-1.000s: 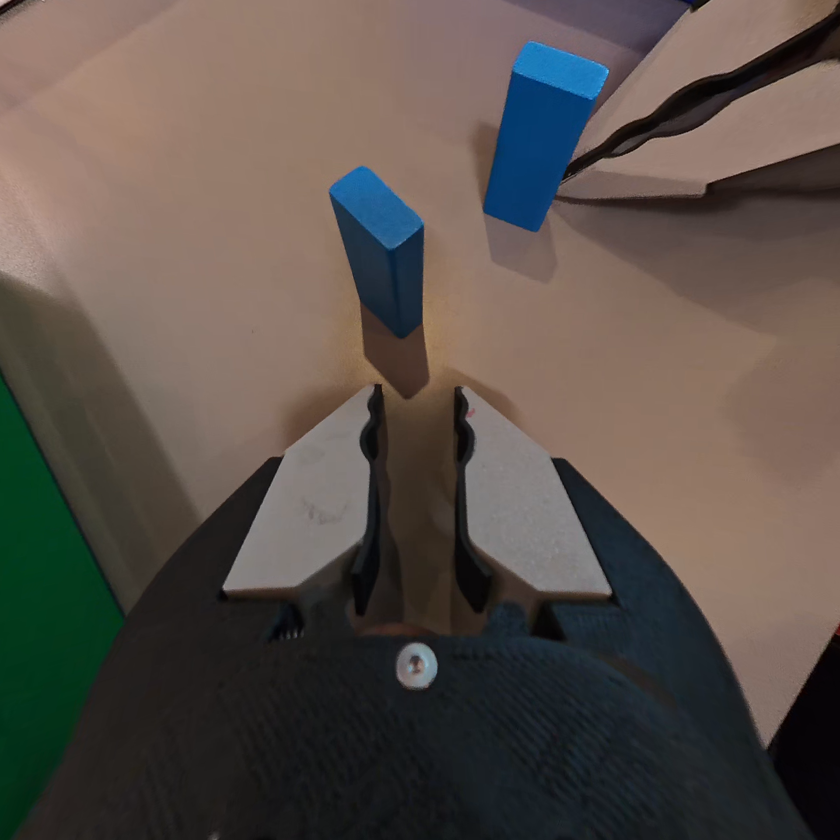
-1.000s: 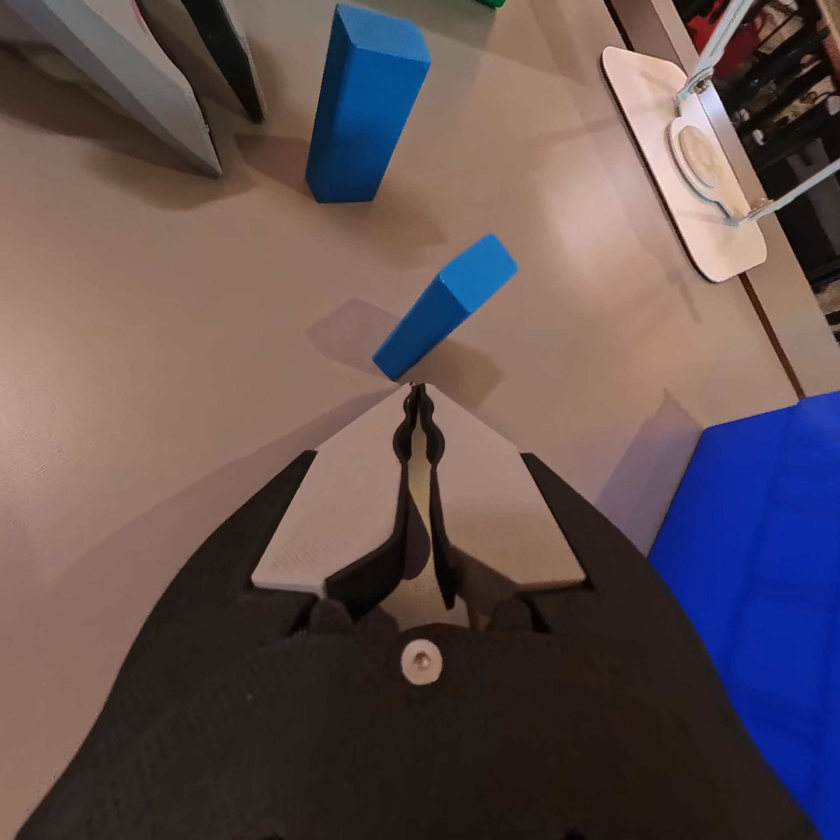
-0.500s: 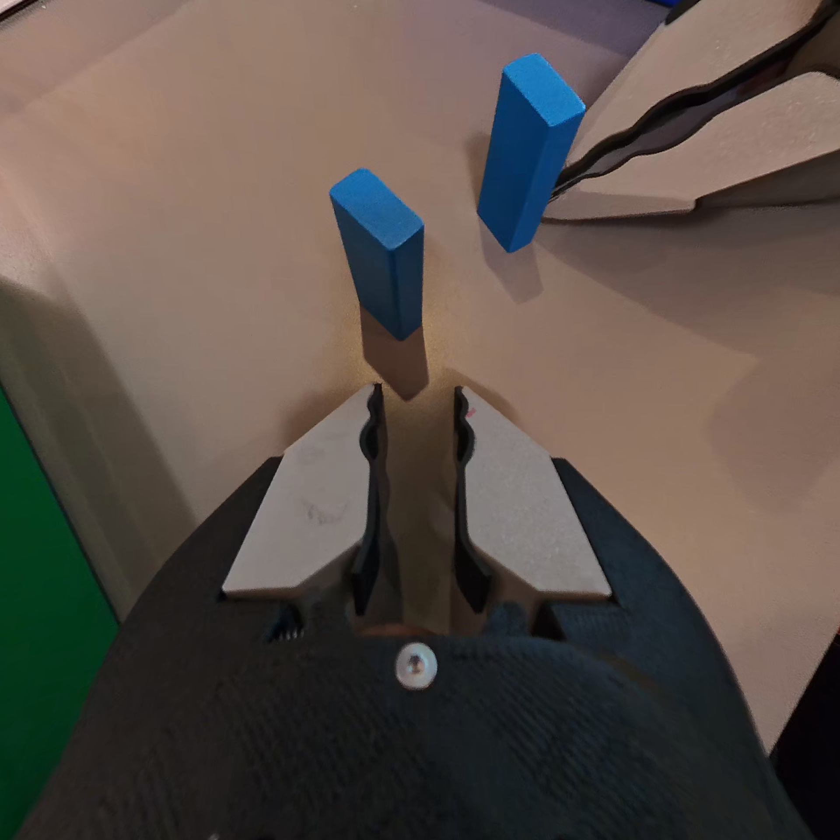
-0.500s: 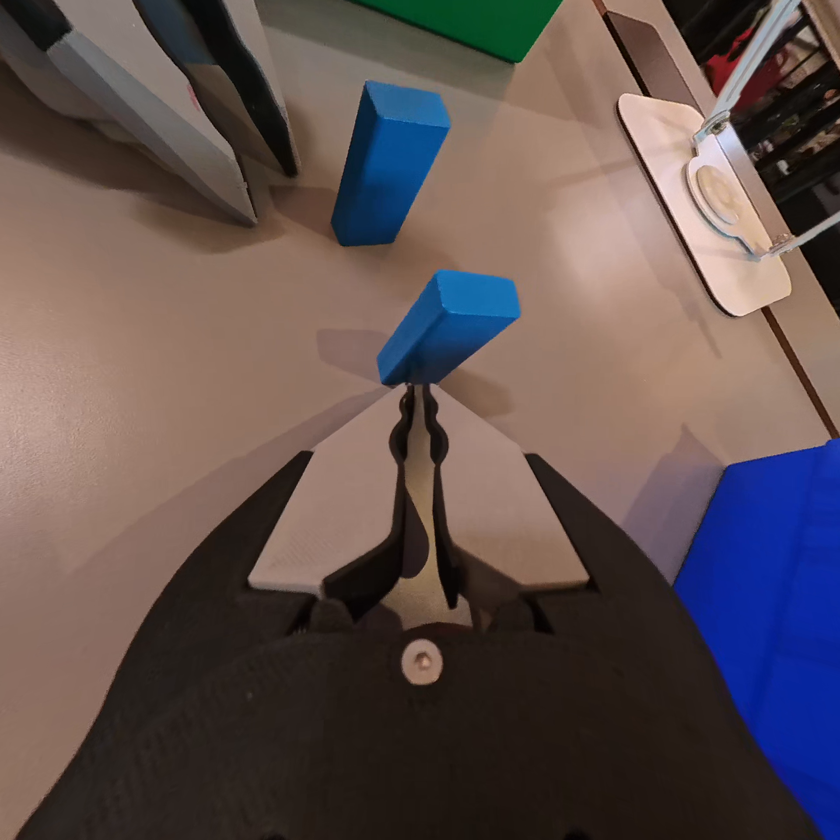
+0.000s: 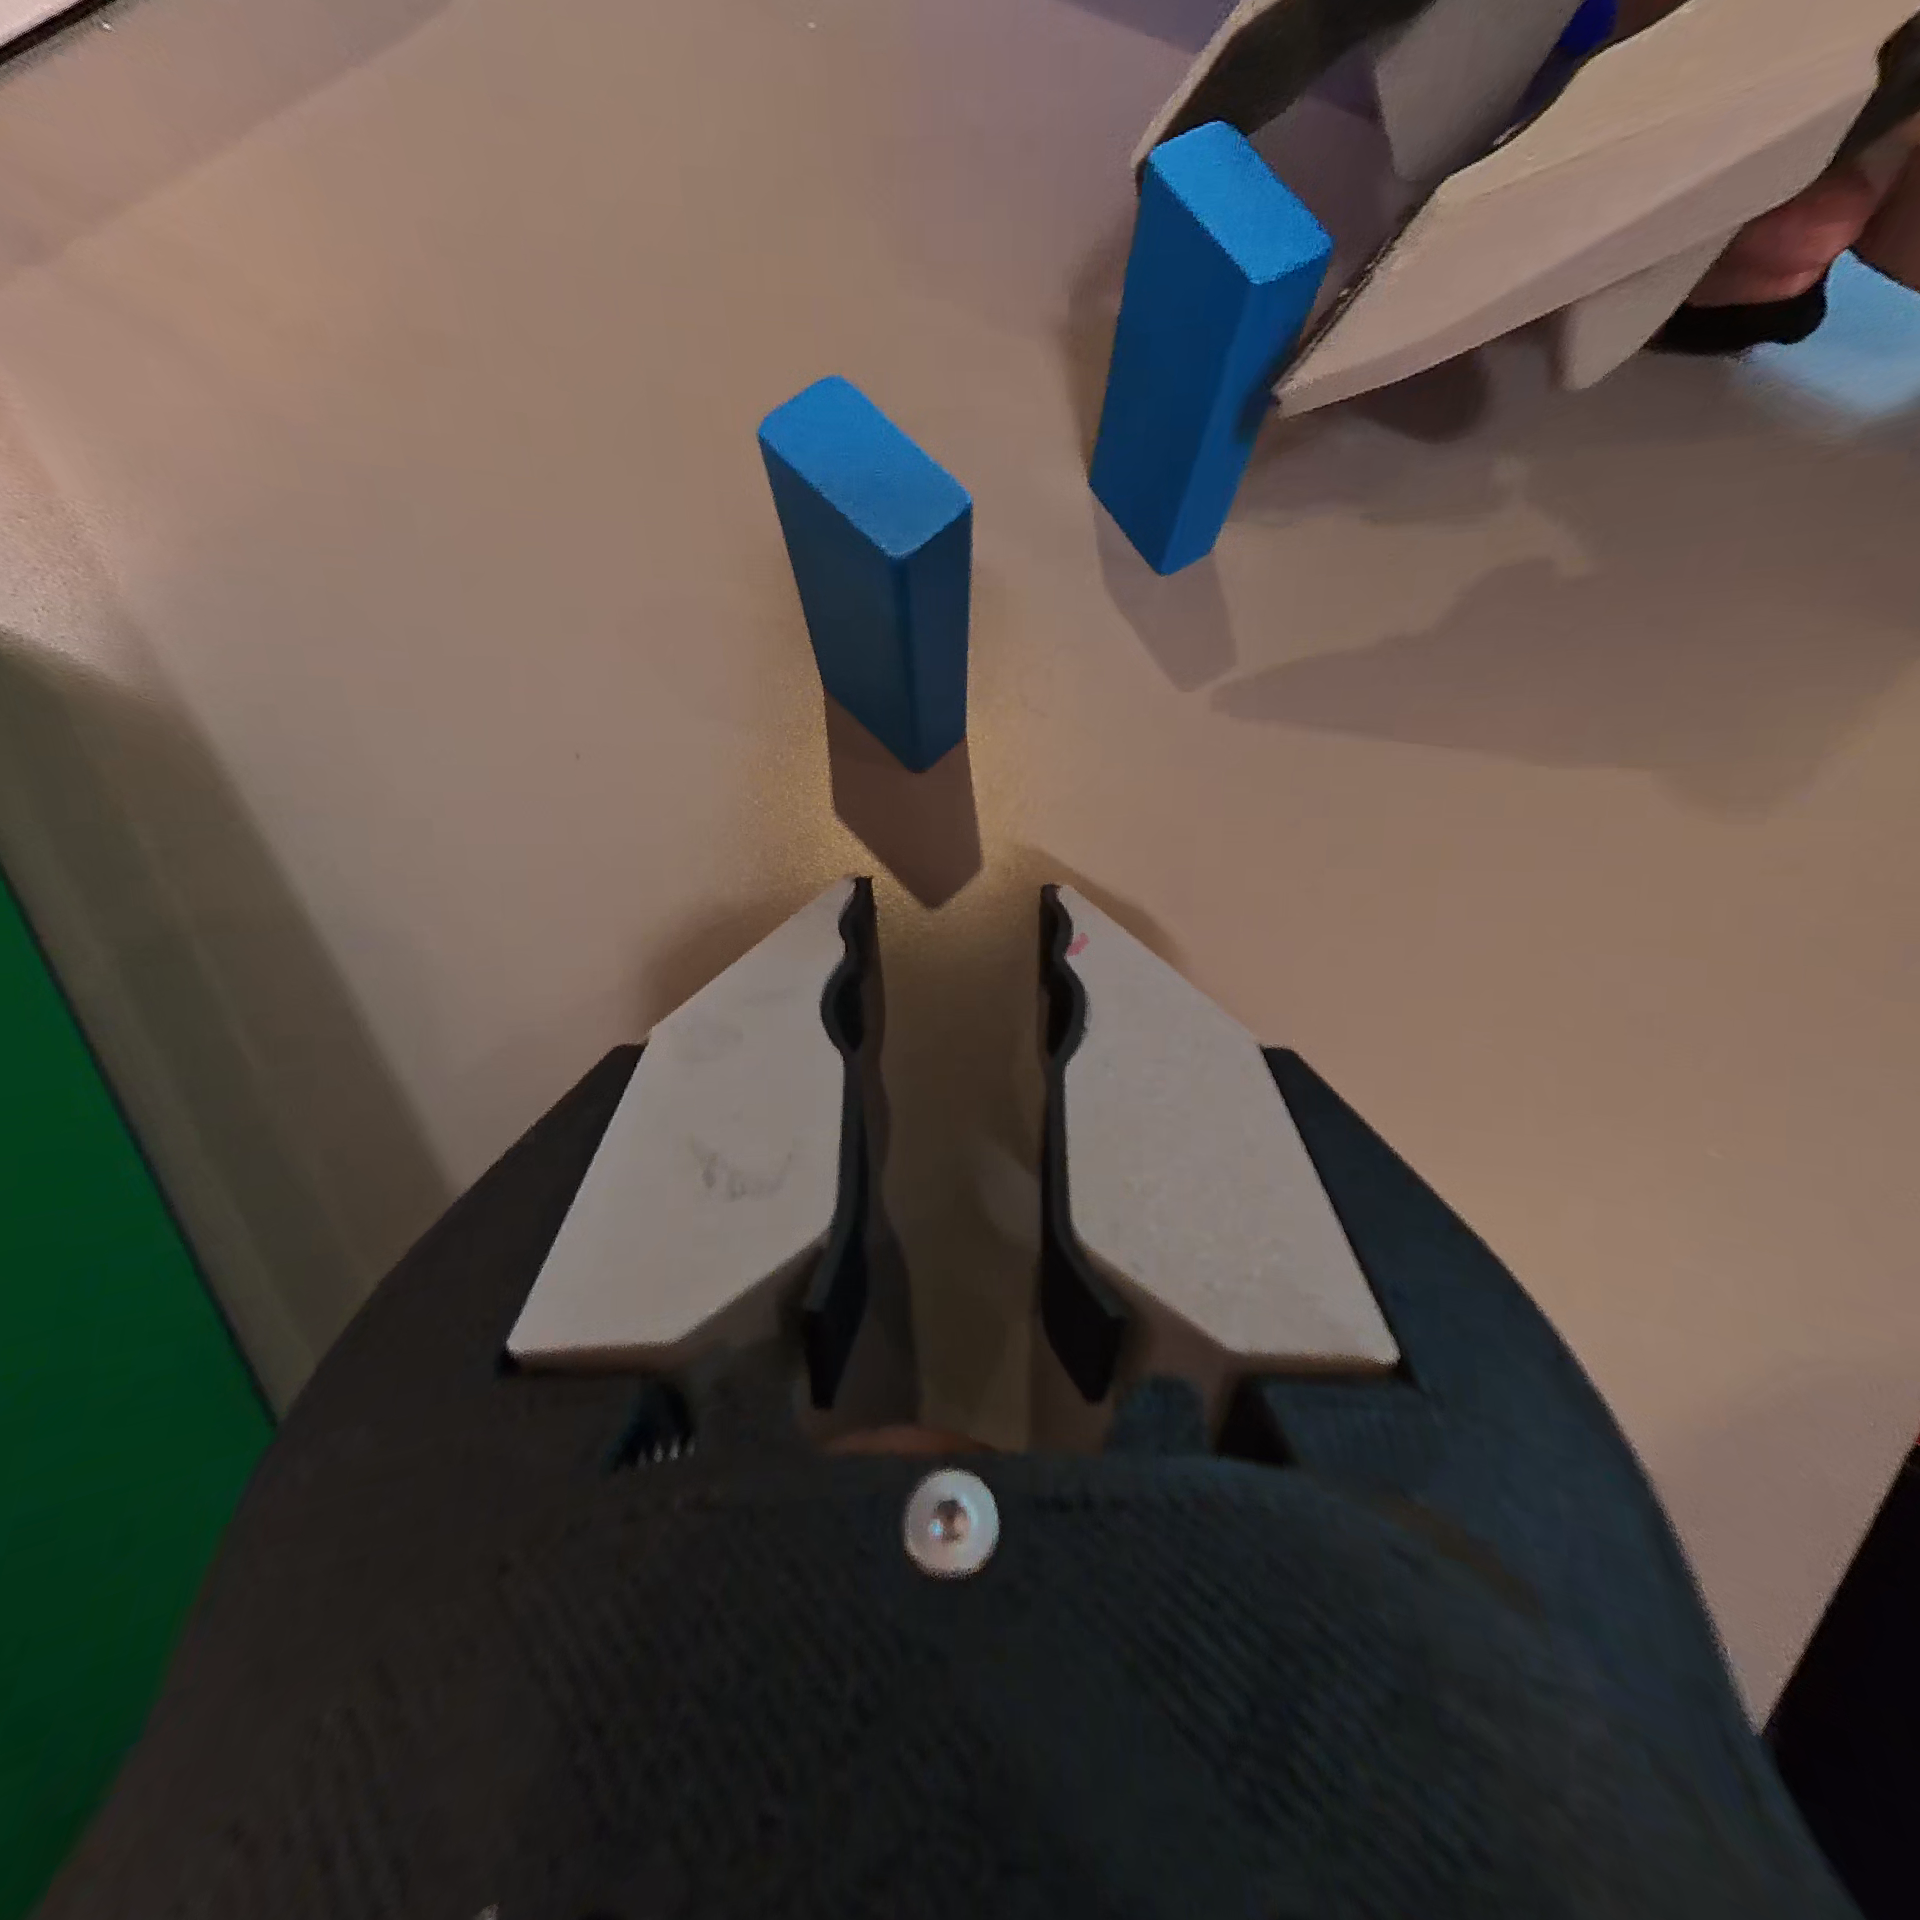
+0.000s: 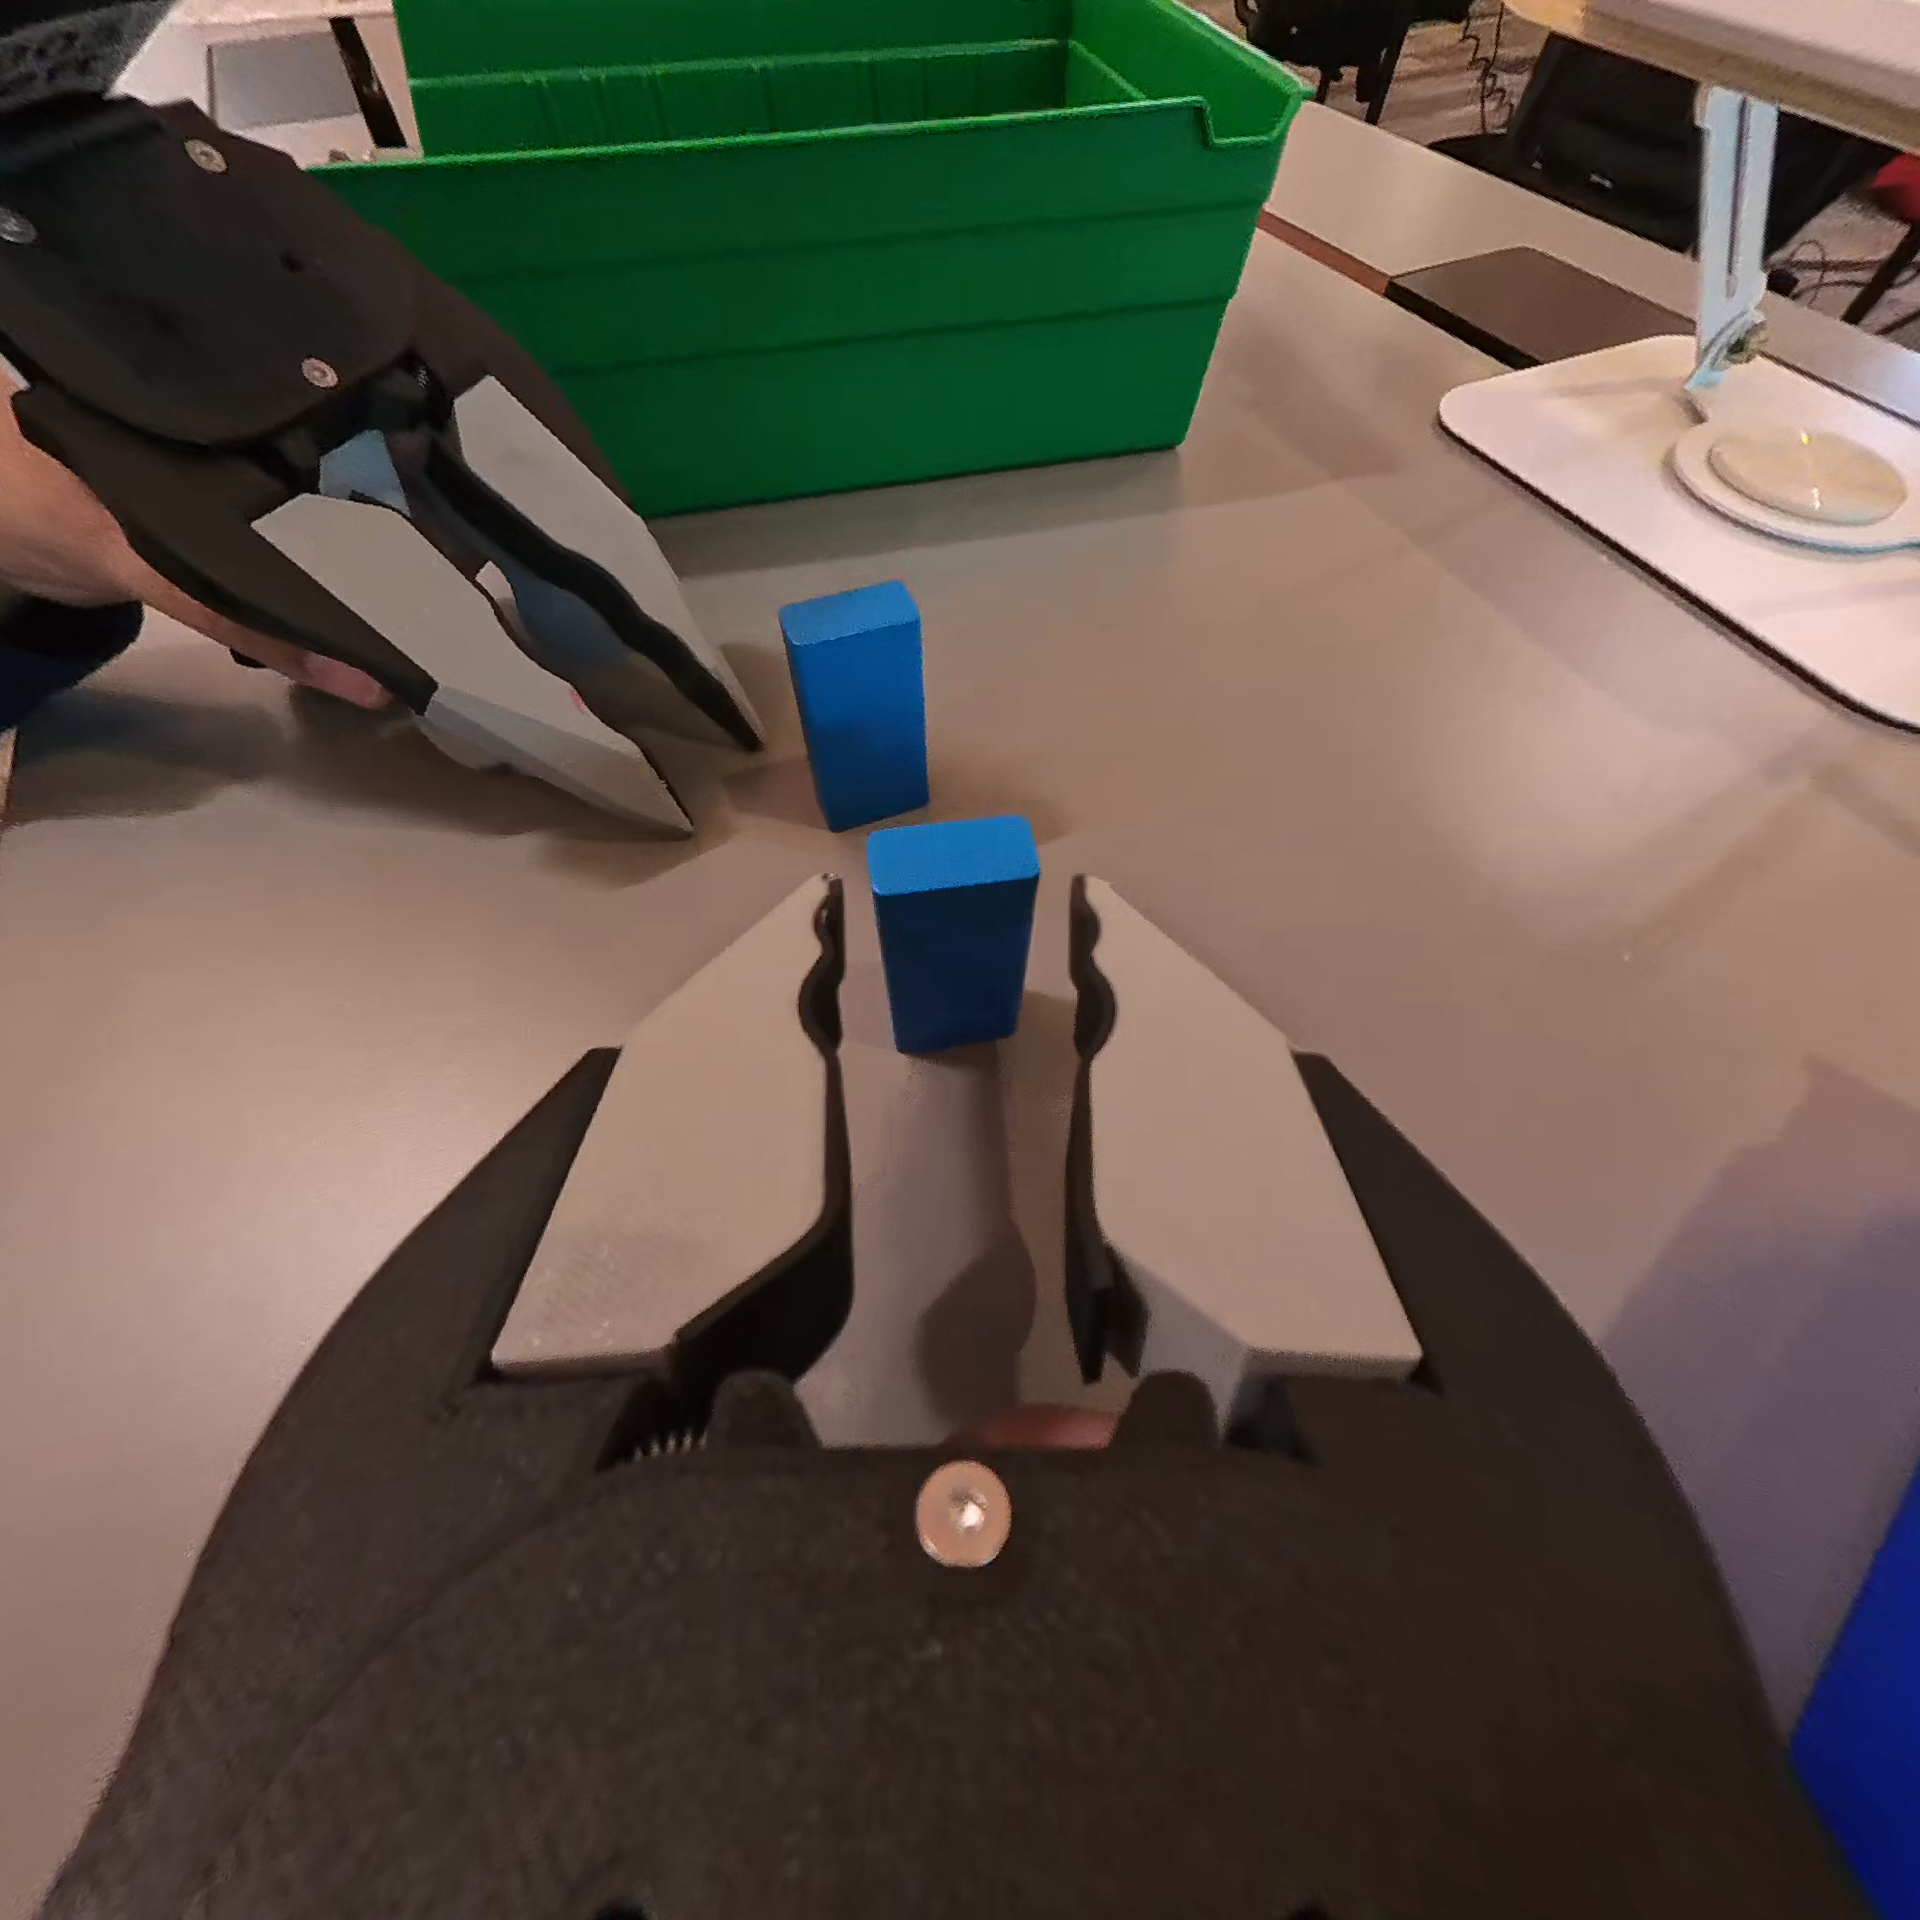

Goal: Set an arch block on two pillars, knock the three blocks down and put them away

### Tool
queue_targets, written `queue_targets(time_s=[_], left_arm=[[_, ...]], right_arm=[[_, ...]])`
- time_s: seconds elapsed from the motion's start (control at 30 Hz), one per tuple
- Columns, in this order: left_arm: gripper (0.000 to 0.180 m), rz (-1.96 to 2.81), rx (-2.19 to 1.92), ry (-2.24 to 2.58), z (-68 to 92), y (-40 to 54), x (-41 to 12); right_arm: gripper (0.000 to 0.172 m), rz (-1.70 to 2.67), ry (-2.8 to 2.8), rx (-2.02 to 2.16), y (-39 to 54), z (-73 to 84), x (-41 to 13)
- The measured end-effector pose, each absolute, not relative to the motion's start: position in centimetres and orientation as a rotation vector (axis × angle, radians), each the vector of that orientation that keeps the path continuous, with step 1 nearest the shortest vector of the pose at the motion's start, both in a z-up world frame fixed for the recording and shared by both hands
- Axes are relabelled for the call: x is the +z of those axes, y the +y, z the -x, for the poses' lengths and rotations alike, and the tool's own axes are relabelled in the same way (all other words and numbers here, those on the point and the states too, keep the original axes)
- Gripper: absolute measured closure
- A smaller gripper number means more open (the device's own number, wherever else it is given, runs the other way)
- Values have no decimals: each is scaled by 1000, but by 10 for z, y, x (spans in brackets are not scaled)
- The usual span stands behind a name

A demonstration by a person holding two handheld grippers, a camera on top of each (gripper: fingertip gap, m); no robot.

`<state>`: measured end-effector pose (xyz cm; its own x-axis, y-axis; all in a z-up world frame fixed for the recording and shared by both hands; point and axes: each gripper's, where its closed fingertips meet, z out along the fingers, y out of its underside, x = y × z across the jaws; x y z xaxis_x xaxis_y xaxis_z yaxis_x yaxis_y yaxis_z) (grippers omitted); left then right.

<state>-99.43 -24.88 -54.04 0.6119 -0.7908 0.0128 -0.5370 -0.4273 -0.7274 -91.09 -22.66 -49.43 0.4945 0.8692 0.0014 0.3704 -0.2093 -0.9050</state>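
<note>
Two blue pillar blocks stand upright on the tan table. In the right wrist view, the near pillar (image 6: pixel 951 935) stands between the fingers of my right gripper (image 6: pixel 951 883), which is open, with a gap on each side of the block. The far pillar (image 6: pixel 857 707) stands just behind it. My left gripper (image 6: pixel 717 779) is open and empty, its tips beside the far pillar. In the left wrist view, my left gripper (image 5: pixel 956 894) is open, with that pillar (image 5: pixel 873 571) just ahead of its tips. The other pillar (image 5: pixel 1205 343) stands between the right gripper's fingers (image 5: pixel 1558 208). No arch block shows.
A green bin (image 6: pixel 831 312) stands behind the pillars and shows at the left edge of the left wrist view (image 5: pixel 83 1351). A white stand base (image 6: pixel 1662 488) lies at the right. A blue mat (image 6: pixel 1870 1714) lies at the lower right.
My right gripper was shut, its tips against the tilted pillar. It has opened and now straddles that pillar, which stands upright. My left gripper has stayed open and still.
</note>
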Motion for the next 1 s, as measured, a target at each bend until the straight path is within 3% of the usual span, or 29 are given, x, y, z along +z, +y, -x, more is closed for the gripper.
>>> queue_targets(time_s=[0.07, 1.0], left_arm=[[151, 2133, -467, 1040, 994, -249, -540], [151, 2126, -471, 1041, 994, -248, -541]], right_arm=[[143, 1772, -1072, 626, -225, 912, -494], [143, 1692, -1233, 713, -224, 901, -494]])
